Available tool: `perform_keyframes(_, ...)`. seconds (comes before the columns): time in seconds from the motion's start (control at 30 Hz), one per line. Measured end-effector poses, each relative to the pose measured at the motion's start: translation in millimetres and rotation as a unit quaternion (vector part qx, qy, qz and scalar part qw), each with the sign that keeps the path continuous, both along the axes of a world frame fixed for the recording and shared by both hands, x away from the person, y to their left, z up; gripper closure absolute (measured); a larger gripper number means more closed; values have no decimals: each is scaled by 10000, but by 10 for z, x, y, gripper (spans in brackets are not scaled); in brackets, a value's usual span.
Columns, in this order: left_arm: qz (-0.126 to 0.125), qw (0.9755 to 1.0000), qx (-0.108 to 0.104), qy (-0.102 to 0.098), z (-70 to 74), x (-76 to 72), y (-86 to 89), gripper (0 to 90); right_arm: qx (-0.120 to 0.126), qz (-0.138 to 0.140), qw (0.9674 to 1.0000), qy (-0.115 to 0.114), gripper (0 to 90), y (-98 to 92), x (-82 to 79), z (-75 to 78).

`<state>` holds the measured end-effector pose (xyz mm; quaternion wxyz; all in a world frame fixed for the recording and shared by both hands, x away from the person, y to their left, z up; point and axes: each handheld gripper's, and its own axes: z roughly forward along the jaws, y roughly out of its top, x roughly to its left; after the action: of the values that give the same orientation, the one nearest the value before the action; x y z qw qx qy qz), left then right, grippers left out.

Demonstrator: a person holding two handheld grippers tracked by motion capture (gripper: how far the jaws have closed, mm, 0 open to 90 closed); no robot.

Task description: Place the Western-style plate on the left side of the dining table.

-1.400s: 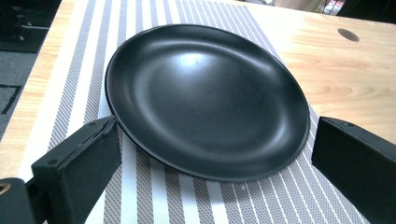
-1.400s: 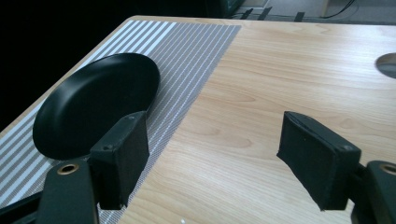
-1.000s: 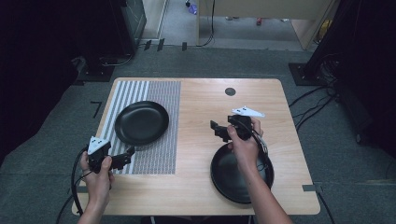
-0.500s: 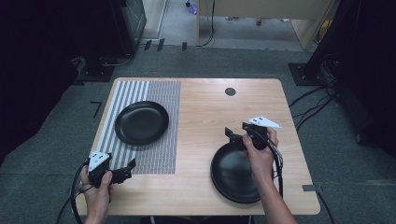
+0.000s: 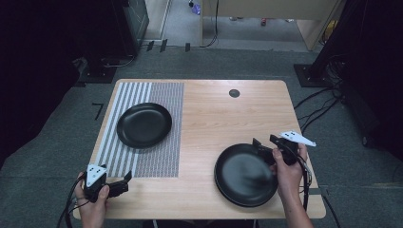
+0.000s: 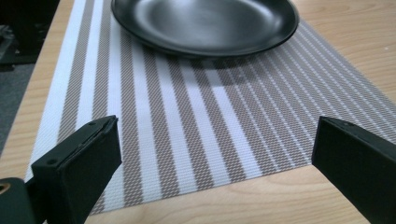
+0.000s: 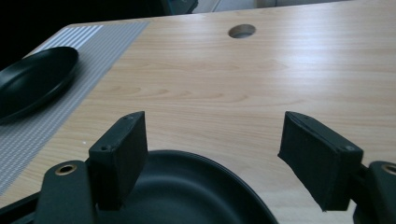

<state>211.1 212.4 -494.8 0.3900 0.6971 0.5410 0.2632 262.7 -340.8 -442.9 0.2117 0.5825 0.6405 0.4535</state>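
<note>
A black plate [image 5: 144, 124] lies on the striped placemat [image 5: 166, 156] at the table's left. A second black plate [image 5: 244, 175] rests on bare wood at the front right. My left gripper [image 5: 125, 182] hovers open near the front left corner, just off the mat's front edge. In the left gripper view its gripper [image 6: 215, 154] points along the placemat [image 6: 196, 126] toward the plate [image 6: 205, 23]. My right gripper [image 5: 264, 142] is open above the far right rim of the second plate. In the right gripper view that gripper [image 7: 212, 154] has the plate [image 7: 187, 191] just below its jaws, with nothing held.
A round cable hole [image 5: 234, 93] sits near the table's far edge [image 7: 242, 31]. Bare wood [image 5: 214, 118] lies between the two plates. Cables and dark equipment stands surround the table on the grey floor.
My right gripper has drawn back to the right and nearer the person, off the plate's far rim. My left gripper has moved toward the front edge. Both plates stay put.
</note>
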Motion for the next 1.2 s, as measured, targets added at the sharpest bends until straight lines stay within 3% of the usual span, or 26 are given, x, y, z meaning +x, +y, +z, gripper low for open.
perform_keyframes(0.5, 412, 9990, 152, 80, -89, -94, 351, 13, -129, -460, 9987, 186, 233, -537, -313, -273)
perform_keyframes(0.8, 398, 9985, 275, 242, -162, -96, 375, 13, -269, -811, 9957, 353, 233, -823, -491, -480)
perform_keyframes(1.2, 343, 9975, 379, 495, -251, -66, 342, 13, -428, -999, 9918, 677, 231, -1005, -685, -708)
